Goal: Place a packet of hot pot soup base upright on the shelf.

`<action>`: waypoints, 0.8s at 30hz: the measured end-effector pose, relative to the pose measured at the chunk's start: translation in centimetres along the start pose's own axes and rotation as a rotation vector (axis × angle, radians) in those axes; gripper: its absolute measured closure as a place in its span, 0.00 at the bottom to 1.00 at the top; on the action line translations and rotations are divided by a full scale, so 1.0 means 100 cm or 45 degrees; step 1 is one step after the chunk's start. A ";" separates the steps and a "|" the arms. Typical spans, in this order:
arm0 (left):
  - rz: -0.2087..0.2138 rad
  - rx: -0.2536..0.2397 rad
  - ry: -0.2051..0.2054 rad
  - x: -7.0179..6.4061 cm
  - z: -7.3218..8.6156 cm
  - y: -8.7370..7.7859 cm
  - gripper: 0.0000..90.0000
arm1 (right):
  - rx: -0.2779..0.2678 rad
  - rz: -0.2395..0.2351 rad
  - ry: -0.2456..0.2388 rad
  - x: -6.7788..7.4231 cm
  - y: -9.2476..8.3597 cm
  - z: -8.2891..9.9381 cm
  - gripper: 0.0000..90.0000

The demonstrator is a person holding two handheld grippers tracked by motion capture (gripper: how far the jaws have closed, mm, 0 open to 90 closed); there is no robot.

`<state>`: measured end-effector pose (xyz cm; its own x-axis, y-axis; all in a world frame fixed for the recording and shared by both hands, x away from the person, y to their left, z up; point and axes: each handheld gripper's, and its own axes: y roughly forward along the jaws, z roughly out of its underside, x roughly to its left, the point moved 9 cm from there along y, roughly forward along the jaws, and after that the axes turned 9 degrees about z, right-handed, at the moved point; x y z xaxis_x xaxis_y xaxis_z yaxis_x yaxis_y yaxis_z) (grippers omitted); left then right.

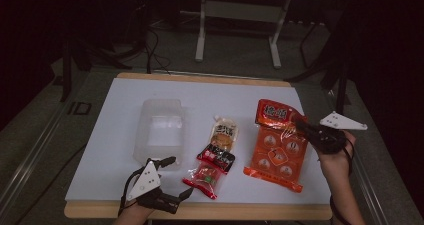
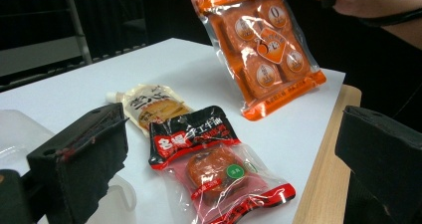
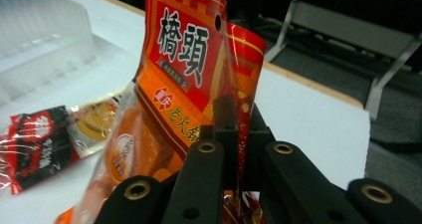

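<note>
Toward three o'clock on the white tabletop (image 1: pixel 115 130), my right claw (image 1: pixel 296 123) is clamped on the upper edge of the big orange snack pack (image 1: pixel 276 145). Its jaws meet on the crinkled red header with the black printed characters, and the top of the pack is lifted and tilted. From my left claw's camera the pack (image 2: pixel 266 50) hangs slanted, with its bottom edge at or just above the tabletop; I cannot tell whether it touches. My right hand (image 1: pixel 336 157) grips the tool just off the right edge.

At about seven o'clock, my left claw (image 1: pixel 179 176) sits low by the near wooden edge with its jaws wide apart, holding nothing. Between those jaws, farther off, I see the red-and-black pouch (image 2: pixel 216 167) lying flat.

At the centre of the tabletop that red-and-black pouch (image 1: pixel 210 170) lies toward six o'clock, and a pale spouted pouch (image 1: pixel 223 133) lies just beyond it toward twelve, their ends overlapping or touching. At nine o'clock from the pouches stands a clear plastic container (image 1: pixel 159 130), just beside them and next to my left claw.
</note>
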<state>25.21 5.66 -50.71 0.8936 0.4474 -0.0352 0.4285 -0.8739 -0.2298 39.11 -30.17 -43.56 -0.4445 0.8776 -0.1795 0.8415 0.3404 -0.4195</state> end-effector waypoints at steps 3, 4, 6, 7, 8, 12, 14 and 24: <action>0.004 0.002 0.003 -0.001 0.000 0.000 0.01 | -0.039 -0.006 -0.025 0.007 -0.011 -0.007 1.00; 0.002 0.000 0.002 -0.001 0.000 0.001 0.01 | -0.051 -0.008 -0.037 0.010 -0.015 -0.010 1.00; 0.002 -0.001 0.000 -0.001 0.000 0.001 0.01 | -0.081 -0.011 -0.055 0.016 -0.023 -0.013 1.00; 0.001 0.001 0.000 -0.001 0.000 0.001 0.01 | -0.090 -0.017 -0.067 0.019 -0.027 -0.014 1.00; -0.001 0.000 -0.001 0.000 0.000 0.001 0.01 | -0.104 -0.014 -0.078 0.022 -0.031 -0.015 1.00; 0.006 -0.002 -0.005 -0.001 0.000 0.002 0.01 | -0.145 -0.041 -0.111 0.033 -0.043 -0.021 1.00; 0.003 -0.001 0.001 -0.002 0.000 0.002 0.01 | -0.175 -0.058 -0.124 0.038 -0.049 -0.025 1.00; 0.010 0.007 0.004 -0.002 0.000 0.002 0.01 | -0.271 -0.082 -0.210 0.056 -0.074 -0.047 1.00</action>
<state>25.12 5.35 -50.77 0.8975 0.4398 -0.0340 0.4206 -0.8764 -0.2345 31.89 -26.17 -37.29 -0.5287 0.7909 -0.3082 0.8476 0.4726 -0.2413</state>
